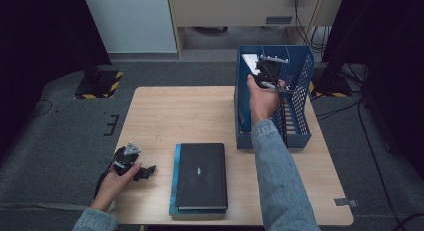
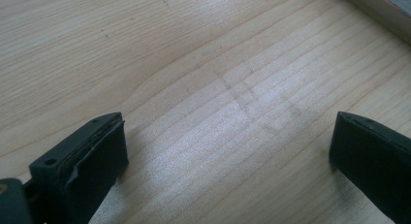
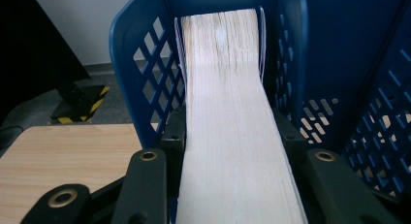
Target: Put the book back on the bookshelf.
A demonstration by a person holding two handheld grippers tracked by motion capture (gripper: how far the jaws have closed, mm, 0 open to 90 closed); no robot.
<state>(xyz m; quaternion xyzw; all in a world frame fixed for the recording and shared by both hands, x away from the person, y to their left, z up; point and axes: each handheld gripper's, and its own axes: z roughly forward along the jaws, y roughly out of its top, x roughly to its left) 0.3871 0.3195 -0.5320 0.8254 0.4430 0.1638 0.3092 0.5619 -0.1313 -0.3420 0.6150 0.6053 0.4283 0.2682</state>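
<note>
My right gripper (image 1: pixel 265 73) is shut on a thick book (image 3: pixel 228 112), pressing its two covers, with the pale page edge facing the camera. The book stands upright in the leftmost slot of a blue perforated file rack (image 1: pixel 300 76), whose walls (image 3: pixel 135 73) rise on both sides of it. In the high view the book's white edge (image 1: pixel 248 62) shows just beyond the right hand. My left gripper (image 1: pixel 145 172) rests near the table's front left corner, open, with bare wood between its jaws (image 2: pixel 228 146).
A black book (image 1: pixel 202 173) lies flat on a blue one (image 1: pixel 173 181) at the front middle of the wooden table (image 1: pixel 175 111); its corner (image 2: pixel 383 10) appears in the left gripper view. The rack's right-hand slots hold nothing visible.
</note>
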